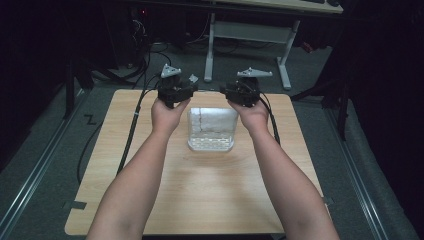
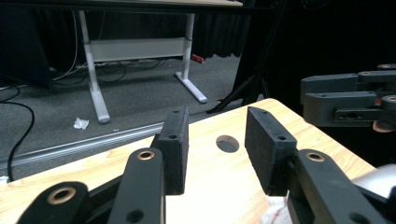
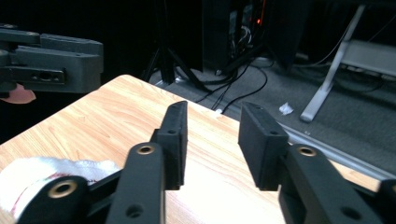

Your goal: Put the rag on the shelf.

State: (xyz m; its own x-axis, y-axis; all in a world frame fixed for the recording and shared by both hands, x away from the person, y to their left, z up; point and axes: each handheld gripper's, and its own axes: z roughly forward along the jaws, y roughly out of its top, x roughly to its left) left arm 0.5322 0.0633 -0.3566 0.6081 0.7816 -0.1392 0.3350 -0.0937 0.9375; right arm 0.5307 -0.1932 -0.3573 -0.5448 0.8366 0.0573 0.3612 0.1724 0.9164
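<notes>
The folded white towel [image 1: 212, 128] lies flat at the middle of the table [image 1: 130, 165], just near of both grippers, its far edge below them. The left gripper [image 1: 192, 86] and right gripper [image 1: 223, 90] hold their fingers apart and empty. Judged next: withdraw both grippers clear without snagging the far edge, leaving the fold square.
</notes>
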